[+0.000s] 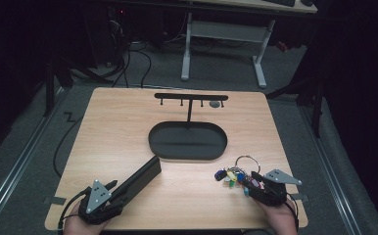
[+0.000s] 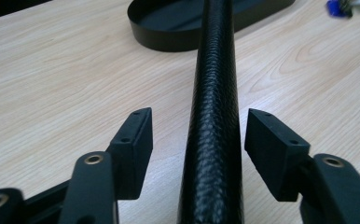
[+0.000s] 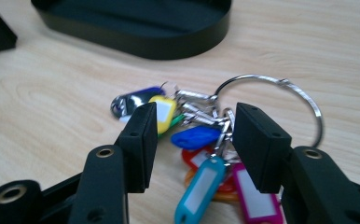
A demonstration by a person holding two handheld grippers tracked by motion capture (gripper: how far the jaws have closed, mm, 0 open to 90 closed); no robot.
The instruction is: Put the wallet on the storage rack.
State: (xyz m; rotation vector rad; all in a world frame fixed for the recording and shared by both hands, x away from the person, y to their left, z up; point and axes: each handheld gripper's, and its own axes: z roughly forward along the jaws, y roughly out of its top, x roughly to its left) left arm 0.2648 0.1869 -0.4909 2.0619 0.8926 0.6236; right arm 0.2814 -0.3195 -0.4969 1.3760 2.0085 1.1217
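The left tool (image 1: 109,186) stands released, a gap showing on each side between its pads and the long black textured case (image 2: 214,116) that lies between its jaws on the table (image 1: 123,122). The case runs straight ahead of this tool toward the black oval tray (image 2: 169,28); its far end is cut off at the top of the left gripper view, and its near end is hidden below the jaws.

The right tool (image 3: 194,140) is also released, its pads apart over a bunch of coloured key tags (image 3: 201,149) on a metal ring (image 3: 280,100). The tags lie on the table between and just ahead of its jaws; the nearest ones are cut off at the bottom of the right gripper view. Whether either pad touches a tag is hard to tell.

Beyond the tray, well ahead of both tools, a black T-shaped hook stand (image 1: 191,98) rises, with a small grey thing at its right end too small to make out.
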